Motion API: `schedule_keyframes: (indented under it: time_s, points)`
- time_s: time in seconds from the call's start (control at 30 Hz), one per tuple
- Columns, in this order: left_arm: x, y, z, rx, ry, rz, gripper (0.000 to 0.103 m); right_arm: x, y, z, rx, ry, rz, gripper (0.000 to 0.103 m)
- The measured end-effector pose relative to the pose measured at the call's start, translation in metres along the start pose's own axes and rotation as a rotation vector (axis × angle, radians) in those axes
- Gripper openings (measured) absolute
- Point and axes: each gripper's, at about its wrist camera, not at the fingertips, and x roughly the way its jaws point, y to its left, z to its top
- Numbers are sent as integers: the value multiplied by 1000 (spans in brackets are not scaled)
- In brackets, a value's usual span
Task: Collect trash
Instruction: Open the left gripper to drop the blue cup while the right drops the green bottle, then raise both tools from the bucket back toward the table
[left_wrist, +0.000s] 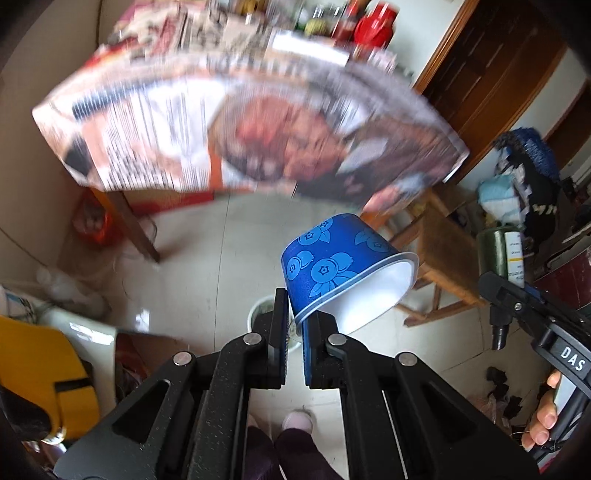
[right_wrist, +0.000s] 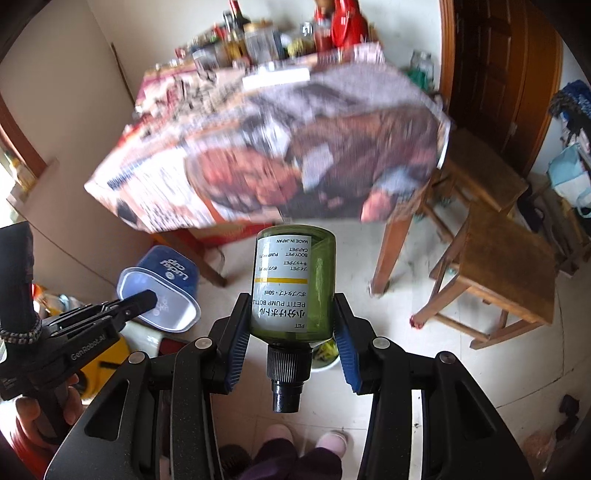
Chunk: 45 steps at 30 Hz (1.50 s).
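Observation:
My left gripper (left_wrist: 294, 314) is shut on the rim of a blue yogurt cup (left_wrist: 332, 262) with a berry print and a white inside, held in the air above the floor. The cup also shows in the right wrist view (right_wrist: 166, 288), with the left gripper's tip on its rim. My right gripper (right_wrist: 291, 325) is shut on a green pump bottle (right_wrist: 293, 284) with a white label, its black neck pointing toward the camera. The bottle also shows in the left wrist view (left_wrist: 502, 254). A white bin (right_wrist: 325, 358) with scraps in it sits on the floor below both grippers.
A table (right_wrist: 295, 155) covered with printed newspaper stands ahead, with jars and a red kettle (right_wrist: 345, 22) at its back. Wooden stools (right_wrist: 509, 269) stand to the right. A yellow object (left_wrist: 40, 369) and clutter lie at the left. My slippered feet (right_wrist: 306, 439) are below.

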Motion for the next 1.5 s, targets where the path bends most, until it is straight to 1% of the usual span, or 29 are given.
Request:
schedule_keyframes:
  time_s: [0.1,0.17,0.3,0.47,0.53,0.57,0.6,0.7,0.83,0.87,0.9,0.93,0.97,1.1,1.23,1.37,1.5]
  points:
    - [44,10,-16,-14,48,22,5,47,-13,-16,9,54,8,39]
    - [72,16,-28,-22,84,41,5,71,-21,-25,17,80,14,39]
    - [133,32,-51,-49,181,53,5,117,-31,-41,20,126,21,39]
    - [186,42,-66,-36,230,70,5,166,-40,-51,30,156,55,41]
    - [203,44,-68,-31,241,73,5,186,-43,-52,31,197,78,52]
    - [211,44,-68,-29,248,75,5,194,-44,-53,35,213,81,59]
    - [220,45,-69,-30,261,77,5,203,-46,-55,40,231,68,61]
    - [247,44,-70,-40,306,65,5,214,-53,-59,55,262,53,61]
    - [271,38,-66,-27,343,46,6,217,-65,-61,90,275,46,61]
    - [276,36,-65,-28,355,38,10,218,-68,-61,96,277,38,61]
    - [284,34,-65,-29,383,25,16,218,-69,-61,98,280,31,61]
    - [291,32,-64,-31,415,12,31,217,-72,-62,101,283,22,61]
    - [296,30,-64,-34,442,13,40,217,-74,-61,104,286,16,61]
    - [296,26,-62,-21,446,34,41,212,-77,-57,112,286,1,61]
    - [275,24,-54,-18,422,33,41,198,-73,-48,108,270,-7,61]
    - [241,19,-39,-6,388,47,41,172,-63,-32,103,242,-2,61]
    - [187,11,-18,16,329,66,41,134,-48,-13,90,205,5,61]
